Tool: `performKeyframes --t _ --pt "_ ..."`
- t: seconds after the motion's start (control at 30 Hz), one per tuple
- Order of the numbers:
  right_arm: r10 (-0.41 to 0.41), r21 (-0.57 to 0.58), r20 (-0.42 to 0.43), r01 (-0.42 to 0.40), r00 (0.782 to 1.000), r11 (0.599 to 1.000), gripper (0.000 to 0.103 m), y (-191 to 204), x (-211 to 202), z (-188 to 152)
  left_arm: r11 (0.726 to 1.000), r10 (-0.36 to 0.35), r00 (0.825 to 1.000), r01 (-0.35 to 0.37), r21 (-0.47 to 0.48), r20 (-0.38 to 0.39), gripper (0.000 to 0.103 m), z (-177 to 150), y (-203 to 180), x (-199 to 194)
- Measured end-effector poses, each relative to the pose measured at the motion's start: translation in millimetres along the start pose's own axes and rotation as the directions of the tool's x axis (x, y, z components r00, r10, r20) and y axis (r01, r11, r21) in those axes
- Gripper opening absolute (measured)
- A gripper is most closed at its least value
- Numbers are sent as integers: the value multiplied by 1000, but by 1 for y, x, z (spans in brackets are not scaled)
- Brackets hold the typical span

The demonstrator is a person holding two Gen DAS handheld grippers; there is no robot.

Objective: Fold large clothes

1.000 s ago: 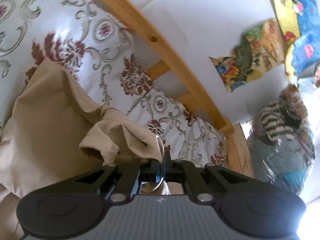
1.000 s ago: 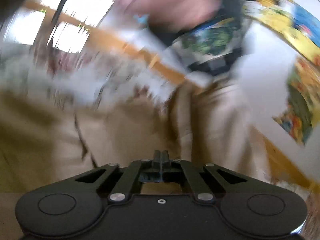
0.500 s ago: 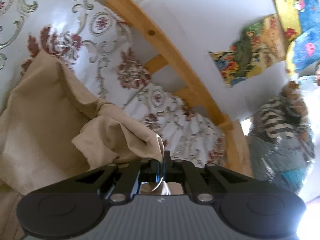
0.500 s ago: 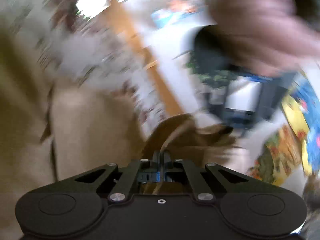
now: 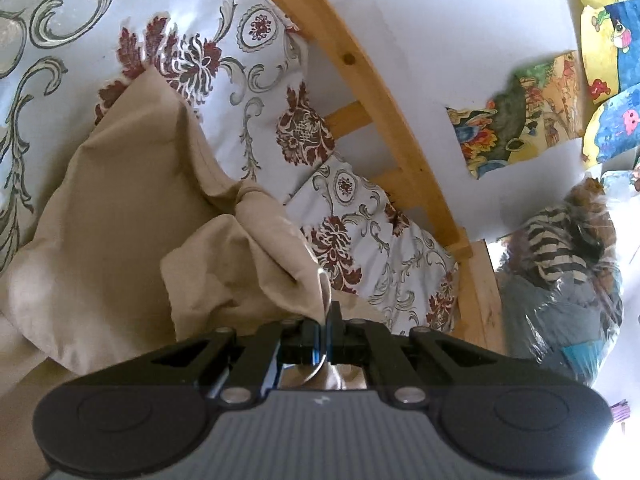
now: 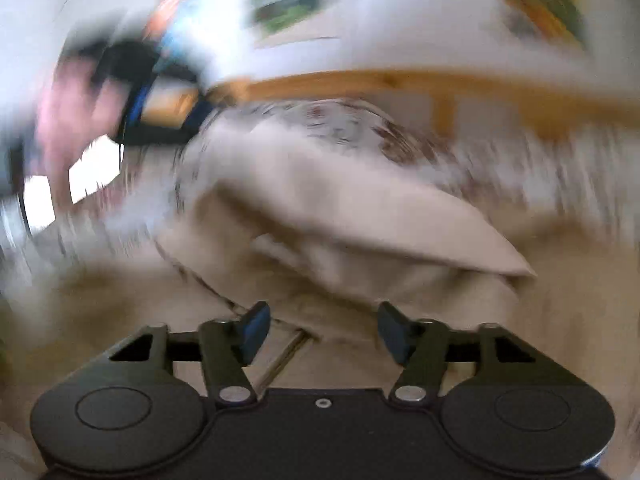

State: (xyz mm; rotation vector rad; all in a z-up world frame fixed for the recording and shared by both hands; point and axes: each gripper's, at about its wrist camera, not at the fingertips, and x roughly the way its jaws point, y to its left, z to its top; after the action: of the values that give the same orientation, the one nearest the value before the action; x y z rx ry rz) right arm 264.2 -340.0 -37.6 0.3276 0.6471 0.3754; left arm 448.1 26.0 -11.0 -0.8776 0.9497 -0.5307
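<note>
A large beige garment (image 5: pixel 120 208) lies on a bed with a floral cover (image 5: pixel 80 40). My left gripper (image 5: pixel 325 316) is shut on a bunched edge of the garment, with cloth rising out of the closed tips. In the blurred right wrist view my right gripper (image 6: pixel 322 330) is open and empty, its blue-padded fingers (image 6: pixel 256 330) spread just above the same beige garment (image 6: pixel 360 216). A folded flap of it lies ahead of the fingers.
A wooden bed rail (image 5: pixel 372 92) runs along a white wall with colourful pictures (image 5: pixel 520 112). A plastic-wrapped bundle with striped cloth (image 5: pixel 560 280) sits at the right. The person's hand and the other gripper (image 6: pixel 80 112) show blurred at the left of the right wrist view.
My right gripper has let go of the beige cloth and opened while swinging fast across the bed. My left gripper stays shut on the garment and has shifted only slightly.
</note>
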Motion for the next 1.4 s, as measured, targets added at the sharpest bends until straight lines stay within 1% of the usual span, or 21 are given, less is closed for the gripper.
performKeyframes --t 0.03,0.1,0.13,0.2,0.23,0.27,0.33,0.37,0.4,0.43,0.5,0.57,0.63,0.7,0.83,0.9,0.97,1.07,1.13,1.27,1.4 --pt "59 175 18 -61 998 983 75 -22 -8 4 1000 1 1000 -1 2 -1 1 0 1 0" --pt "106 455 102 -141 989 879 84 -62 -17 8 1000 4 1000 -4 9 -8 1 0 1 0" --pt "123 564 121 -170 985 808 85 -79 -11 10 1000 8 1000 -8 12 -9 1 0 0 0" --pt "164 714 115 -197 980 672 86 -103 4 11 1000 10 1000 -10 12 -11 1 1 -1 0" --pt "171 759 118 -200 978 620 85 -111 15 12 1000 7 1000 -7 8 -11 1 2 -2 0" --pt "169 799 111 -189 979 571 82 -119 26 14 1000 3 1000 -3 4 -10 1 4 -3 1" --pt "139 820 99 -160 985 549 61 -127 44 25 1000 5 1000 -5 7 -7 1 10 -7 4" --pt "106 812 90 -134 990 568 18 -132 50 35 1000 4 1000 -4 21 0 1 16 -11 8" --pt "65 795 77 -101 995 599 2 -134 56 47 999 -6 1000 6 42 4 1 21 -15 12" --pt "39 759 98 -100 994 643 2 -134 64 60 998 -16 1000 15 67 13 1 28 -21 16" --pt "-31 601 183 -87 983 794 1 -127 69 90 986 -63 997 54 160 51 1 37 -33 22" --pt "-69 352 315 -49 946 935 1 -108 67 118 952 -153 982 117 284 109 1 35 -40 19" --pt "-66 170 380 1 923 985 1 -97 69 131 919 -235 967 188 348 100 1 25 -31 16" --pt "-53 113 389 9 920 994 1 -97 64 124 909 -238 970 203 364 54 1 10 -10 18" --pt "-93 -7 303 100 948 995 1 -89 66 82 905 -86 996 86 416 -20 1 -23 29 25" --pt "-108 -5 264 113 959 994 1 -82 63 56 911 -44 998 59 407 -47 2 -36 41 21" --pt "-114 32 259 110 959 993 1 -78 57 42 912 -48 996 74 402 -75 5 -45 47 11" --pt "-112 143 264 75 958 987 1 -80 39 30 915 -48 992 89 392 -115 22 -58 52 -1" --pt "-114 222 259 56 959 973 1 -86 34 29 925 -47 989 96 367 -140 44 -66 56 -4" --pt "-135 260 232 73 963 963 2 -89 29 23 945 -48 985 98 313 -164 51 -72 68 -1" --pt "-160 254 201 106 966 961 1 -88 27 9 959 -87 984 125 255 -155 71 -60 76 0"
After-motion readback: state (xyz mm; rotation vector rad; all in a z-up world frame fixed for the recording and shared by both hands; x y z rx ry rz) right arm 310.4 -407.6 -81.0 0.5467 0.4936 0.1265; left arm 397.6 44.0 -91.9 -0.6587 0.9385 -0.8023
